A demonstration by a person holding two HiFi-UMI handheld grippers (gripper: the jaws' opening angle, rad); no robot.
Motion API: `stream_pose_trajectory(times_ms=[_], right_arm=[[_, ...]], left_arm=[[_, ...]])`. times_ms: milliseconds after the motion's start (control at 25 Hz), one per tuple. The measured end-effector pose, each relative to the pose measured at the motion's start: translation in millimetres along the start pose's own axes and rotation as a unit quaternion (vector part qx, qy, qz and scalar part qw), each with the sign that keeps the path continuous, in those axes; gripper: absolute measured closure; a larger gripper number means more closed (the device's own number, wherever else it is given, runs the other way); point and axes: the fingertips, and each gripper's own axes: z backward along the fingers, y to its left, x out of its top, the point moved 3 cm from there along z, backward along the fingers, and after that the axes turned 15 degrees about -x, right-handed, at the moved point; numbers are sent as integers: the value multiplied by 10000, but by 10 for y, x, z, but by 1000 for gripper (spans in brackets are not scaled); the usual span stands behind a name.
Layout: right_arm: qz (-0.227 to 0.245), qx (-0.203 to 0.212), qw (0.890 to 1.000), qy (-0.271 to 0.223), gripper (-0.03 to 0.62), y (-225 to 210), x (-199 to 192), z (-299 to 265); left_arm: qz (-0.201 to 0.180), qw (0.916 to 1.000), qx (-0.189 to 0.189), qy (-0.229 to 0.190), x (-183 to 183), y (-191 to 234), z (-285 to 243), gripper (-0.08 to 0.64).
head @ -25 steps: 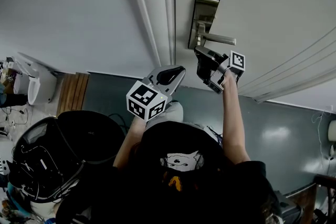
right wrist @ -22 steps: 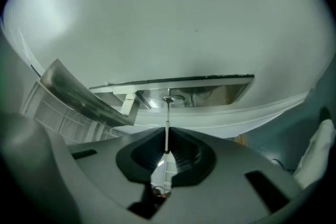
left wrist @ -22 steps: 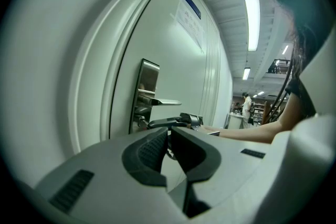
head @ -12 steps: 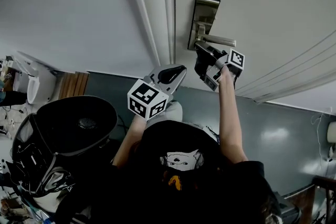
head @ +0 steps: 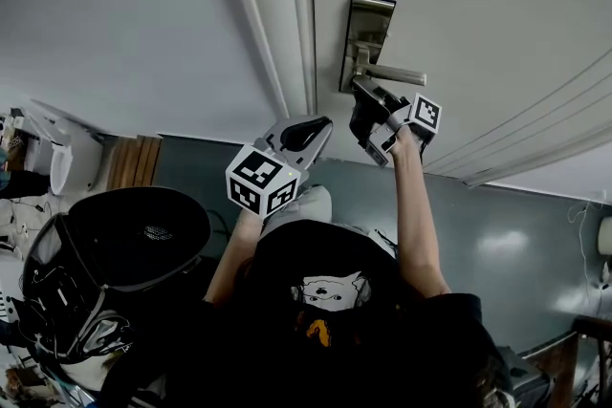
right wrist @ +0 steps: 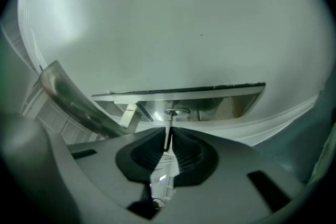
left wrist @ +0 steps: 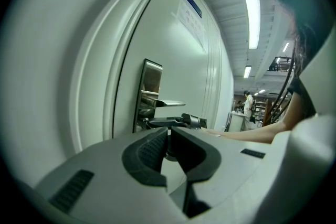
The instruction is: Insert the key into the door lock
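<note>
- The right tongs (right wrist: 169, 140) are clamped on the key (right wrist: 168, 126). It is held on edge, with the thin blade sticking straight out ahead of the jaws. I take it the blade is gripped that way so that it lines up with the slot.
- The key's tip sits right at the round keyhole (right wrist: 177, 112) in the steel lock plate (right wrist: 210, 98), touching it or just entering. I cannot tell how deep it has gone.
- From above, the right tongs (head: 360, 96) come in just under the lever handle (head: 397, 75), close against the door (head: 478, 14). That line looks chosen to clear the handle, since the cylinder lies below it on the plate.
- The left tongs (head: 319, 125) hang back near the door frame, apart from the lock. Their jaws are together with nothing between them (left wrist: 169, 132). They seem to be kept out of the way, as one gripper is enough here.
- In the left gripper view the handle (left wrist: 167, 104) and the other gripper lie beyond the closed jaws, so it is close enough to steady something if called on.
- I judge the task to be at the insertion step. The next move calls for a straight push along the blade with no twist. A slight tilt could jam the tip against the cylinder face or let the key slip in the grip.
</note>
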Motion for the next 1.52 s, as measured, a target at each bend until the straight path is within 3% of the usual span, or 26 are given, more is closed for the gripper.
stream_pose_trajectory(times_ms=[200,400,680,1000,1520], right_arm=[[268,-196,9992,-231,563,22,-68,64],[674,-485,9965,-105,563,42,-217,176],[1177,-517,9917,73,568,230,-617,452],[2045,-956,9738,296,568,322,-1081,811],[2109,-1207,9699,173,568,252,-1599,1157]], left_arm=[[43,10000,-56,63,-21,-46,-25,535],[99,9999,-80,109,8,-89,-32,535],[183,9997,-29,159,-6,-237,55,535],[320,9993,89,170,-22,-436,161,535],[655,9957,491,431,-326,-736,526,535]])
